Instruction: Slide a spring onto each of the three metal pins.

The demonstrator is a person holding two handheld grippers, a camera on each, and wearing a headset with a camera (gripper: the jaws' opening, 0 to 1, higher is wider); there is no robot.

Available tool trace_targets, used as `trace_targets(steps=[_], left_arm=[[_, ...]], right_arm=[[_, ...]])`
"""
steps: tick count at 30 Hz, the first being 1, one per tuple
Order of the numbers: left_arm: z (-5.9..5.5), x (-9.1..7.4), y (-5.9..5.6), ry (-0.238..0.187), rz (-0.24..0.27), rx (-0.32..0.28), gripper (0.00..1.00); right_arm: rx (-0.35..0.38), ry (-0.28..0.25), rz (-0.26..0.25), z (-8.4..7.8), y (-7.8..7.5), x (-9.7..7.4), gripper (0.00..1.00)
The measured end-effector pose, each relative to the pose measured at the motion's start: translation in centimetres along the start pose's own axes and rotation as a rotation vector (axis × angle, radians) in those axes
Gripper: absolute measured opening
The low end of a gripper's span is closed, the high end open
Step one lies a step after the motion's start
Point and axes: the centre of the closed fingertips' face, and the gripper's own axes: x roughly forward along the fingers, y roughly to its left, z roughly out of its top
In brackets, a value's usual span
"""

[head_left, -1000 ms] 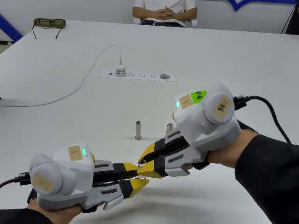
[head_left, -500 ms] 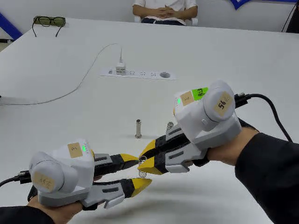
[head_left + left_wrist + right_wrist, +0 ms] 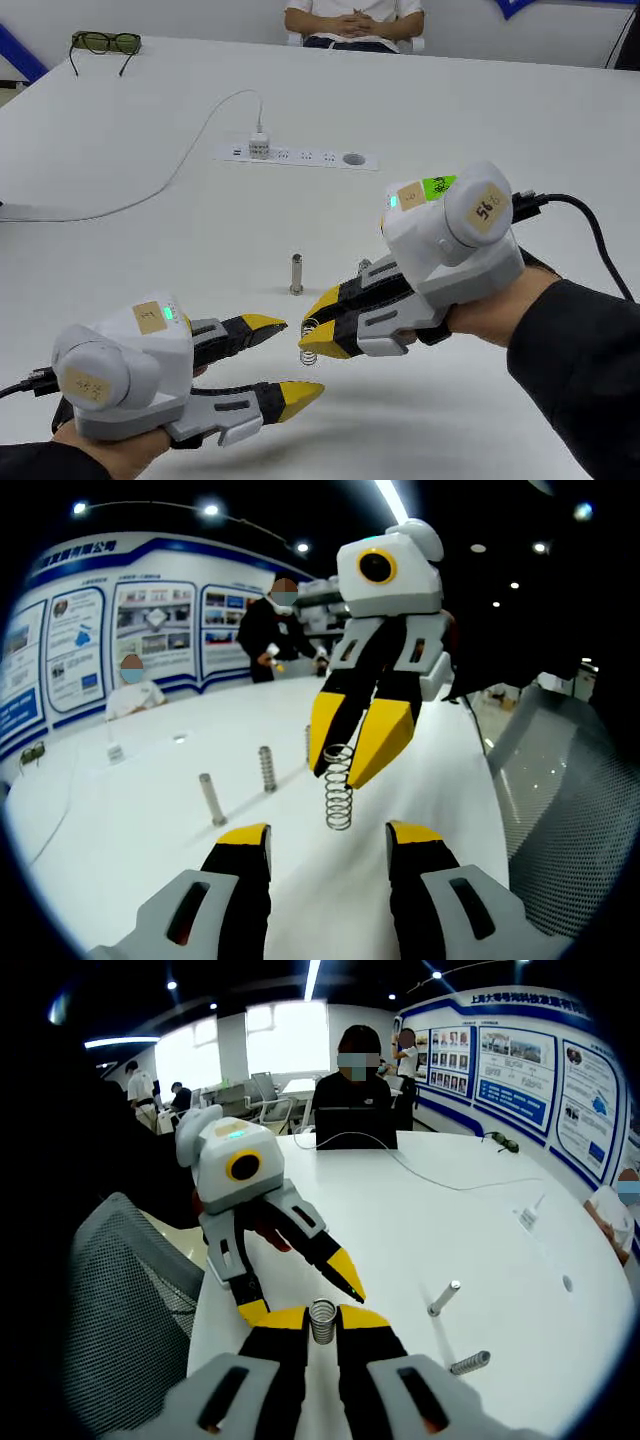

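Observation:
My right gripper (image 3: 312, 341) is shut on a small steel spring (image 3: 308, 356), which hangs upright between its yellow tips a little above the white table. In its own view the right gripper (image 3: 322, 1310) pinches the spring (image 3: 322, 1324) at its top coils. My left gripper (image 3: 284, 358) is open just left of the spring and clear of it. Its own view looks between its spread jaws (image 3: 330, 835) at the spring (image 3: 339, 805). A bare metal pin (image 3: 296, 275) stands behind the grippers. A pin wearing a spring (image 3: 364, 267) stands to its right, partly hidden.
A white power strip (image 3: 298, 158) with a plugged-in cable lies farther back on the table (image 3: 500, 120). Dark glasses (image 3: 104, 47) rest at the far left corner. A person sits at the far edge with folded hands.
My left gripper has opened, let go of the spring and drawn back to the left. The right gripper keeps the spring and has risen slightly.

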Motion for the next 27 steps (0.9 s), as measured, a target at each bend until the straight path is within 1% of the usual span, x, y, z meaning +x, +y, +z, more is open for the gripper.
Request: trace_targets(steps=[9, 19, 24, 27], left_arm=[[0.0, -0.2, 0.4, -0.005, 0.016, -0.007, 0.50], [0.0, -0.3, 0.5, -0.001, 0.021, -0.008, 0.51], [-0.1, -0.3, 0.5, -0.001, 0.023, -0.009, 0.51], [-0.1, -0.4, 0.5, -0.001, 0.025, -0.010, 0.51]], right_arm=[[0.005, -0.007, -0.029, 0.3, -0.8, -0.3, 0.12], [0.011, -0.013, -0.073, 0.7, -2.3, -0.7, 0.12], [0.012, -0.016, -0.093, 1.1, -3.3, -0.9, 0.12], [0.015, -0.021, -0.117, 1.4, -4.3, -1.0, 0.12]])
